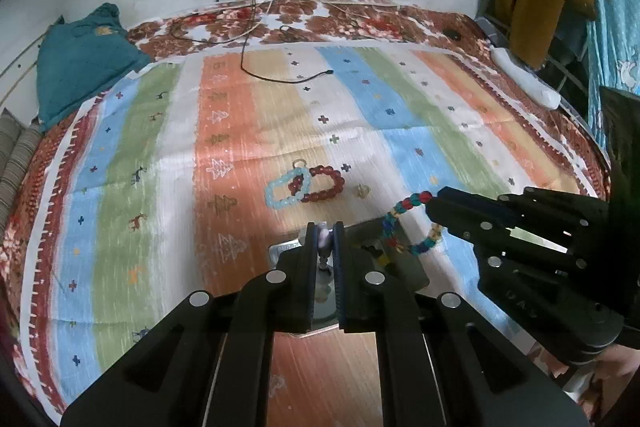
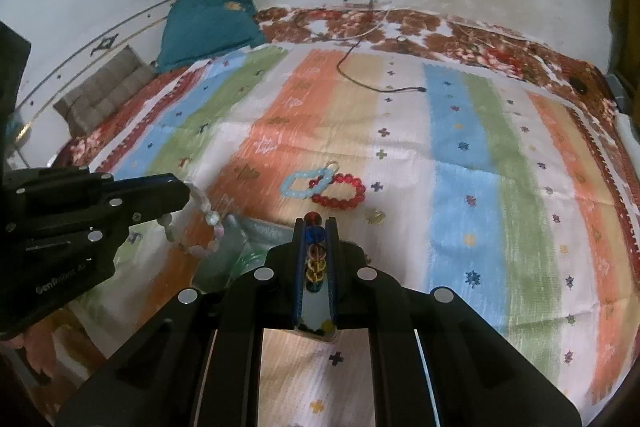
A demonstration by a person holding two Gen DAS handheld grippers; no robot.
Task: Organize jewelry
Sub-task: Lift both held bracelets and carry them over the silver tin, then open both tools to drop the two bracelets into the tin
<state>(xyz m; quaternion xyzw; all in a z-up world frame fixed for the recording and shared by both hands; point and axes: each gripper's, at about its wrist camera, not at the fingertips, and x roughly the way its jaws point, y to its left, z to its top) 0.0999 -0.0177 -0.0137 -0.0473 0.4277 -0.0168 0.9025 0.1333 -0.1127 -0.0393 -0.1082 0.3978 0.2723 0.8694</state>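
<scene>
Pinching a multicoloured bead bracelet (image 2: pixel 315 254) between narrow fingers, the right gripper (image 2: pixel 315 227) hangs over a clear tray (image 1: pixel 404 267). The left gripper (image 1: pixel 325 233) is closed on a pale bead bracelet (image 2: pixel 208 223). At twelve o'clock beyond them, a light-blue bracelet (image 1: pixel 285 191) overlaps a dark-red bracelet (image 1: pixel 326 183) on the striped cloth (image 1: pixel 160 147), with a small gold ring (image 1: pixel 362 190) at their three o'clock.

A bed (image 1: pixel 400 15) carries everything, its brown floral cover overlaid by a striped cloth (image 1: pixel 160 147). Near the cloth's middle lie a light blue bead bracelet (image 1: pixel 282 189) and a red bead bracelet (image 1: pixel 326 183), overlapping. A black cable (image 1: pixel 280 78) trails from the far edge. A teal cushion (image 1: pixel 80 63) rests at the far left corner, and a white power strip (image 1: pixel 524 77) lies along the right edge.
</scene>
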